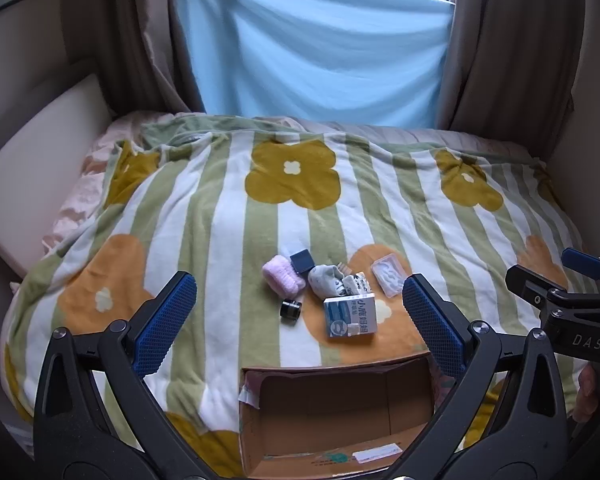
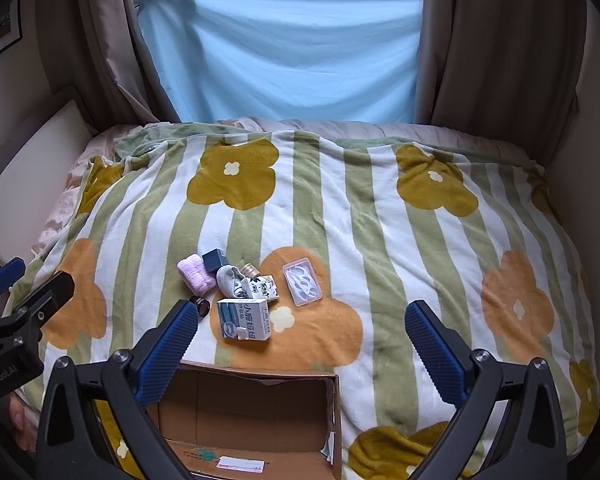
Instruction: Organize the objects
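A small pile lies on the flowered blanket: a pink fluffy roll [image 1: 283,278] [image 2: 196,275], a dark blue box [image 1: 302,261] [image 2: 215,260], a grey sock [image 1: 327,280] [image 2: 229,278], a patterned carton [image 2: 265,287], a blue-white box [image 1: 350,316] [image 2: 244,319], a clear plastic case [image 1: 388,274] [image 2: 302,283] and a black cylinder [image 1: 291,309] [image 2: 201,305]. An open empty cardboard box [image 1: 336,420] [image 2: 252,420] sits in front of the pile. My left gripper [image 1: 300,324] is open above the box. My right gripper [image 2: 300,344] is open, to the right.
The striped blanket [image 1: 228,208] [image 2: 340,208] covers the bed. A blue cloth [image 1: 316,48] hangs over the window behind, with brown curtains [image 2: 500,40] on both sides. A white headboard cushion [image 1: 32,168] lies at the left. The right gripper also shows in the left wrist view [image 1: 572,288].
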Tool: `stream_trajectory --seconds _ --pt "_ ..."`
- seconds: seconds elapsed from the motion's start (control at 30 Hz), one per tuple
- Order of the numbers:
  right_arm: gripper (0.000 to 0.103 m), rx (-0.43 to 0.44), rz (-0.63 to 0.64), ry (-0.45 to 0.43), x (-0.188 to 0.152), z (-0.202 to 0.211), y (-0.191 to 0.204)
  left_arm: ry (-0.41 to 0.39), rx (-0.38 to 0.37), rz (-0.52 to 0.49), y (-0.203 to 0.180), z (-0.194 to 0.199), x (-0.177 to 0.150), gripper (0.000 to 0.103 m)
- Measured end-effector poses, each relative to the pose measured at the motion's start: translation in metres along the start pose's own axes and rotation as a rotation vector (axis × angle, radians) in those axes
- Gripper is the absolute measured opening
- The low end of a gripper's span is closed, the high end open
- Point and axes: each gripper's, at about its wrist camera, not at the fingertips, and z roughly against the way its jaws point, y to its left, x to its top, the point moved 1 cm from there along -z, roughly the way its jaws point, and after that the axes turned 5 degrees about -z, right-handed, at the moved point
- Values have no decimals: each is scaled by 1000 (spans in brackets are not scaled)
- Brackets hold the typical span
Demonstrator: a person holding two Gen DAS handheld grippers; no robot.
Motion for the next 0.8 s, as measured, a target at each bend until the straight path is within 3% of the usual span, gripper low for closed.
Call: stream_trajectory --seconds 0.8 --pt "102 8 11 -3 0 2 0 -6 8 10 -7 2 -1 103"
